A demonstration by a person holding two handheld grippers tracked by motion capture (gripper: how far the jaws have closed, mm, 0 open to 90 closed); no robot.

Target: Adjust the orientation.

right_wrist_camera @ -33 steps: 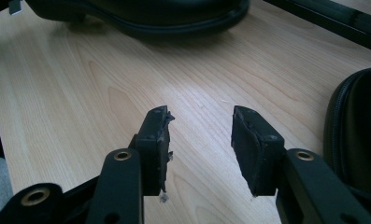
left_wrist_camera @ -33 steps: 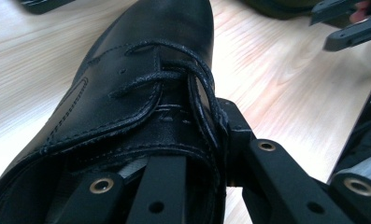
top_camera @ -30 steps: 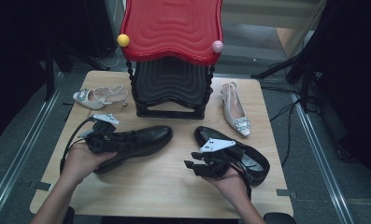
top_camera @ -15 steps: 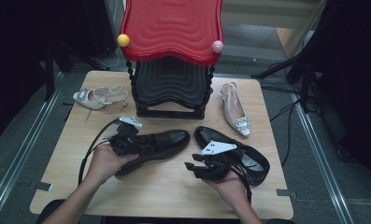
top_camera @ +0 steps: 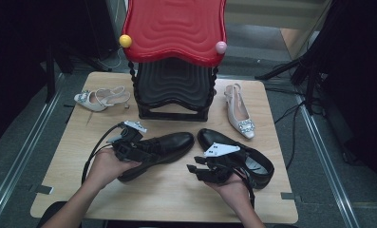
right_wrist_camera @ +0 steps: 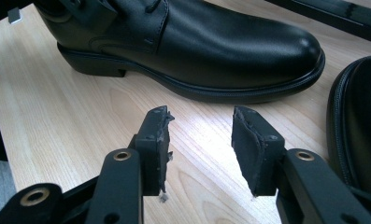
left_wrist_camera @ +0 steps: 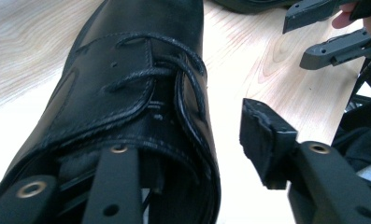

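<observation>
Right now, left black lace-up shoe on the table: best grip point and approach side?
Grip the black lace-up shoe at its collar wall by the laces, coming from the heel end. It stands upright on its sole, toe toward the black rack, so the open collar gives a thin edge. The left hand-held gripper, jaws just opened, already has one jaw inside the opening and one outside; pads are not pressing.

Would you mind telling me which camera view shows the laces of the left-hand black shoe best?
The left gripper view: the laces are close and sharp. The high view shows that black shoe whole but the laces tiny; the right gripper view shows its toe and side.
</observation>
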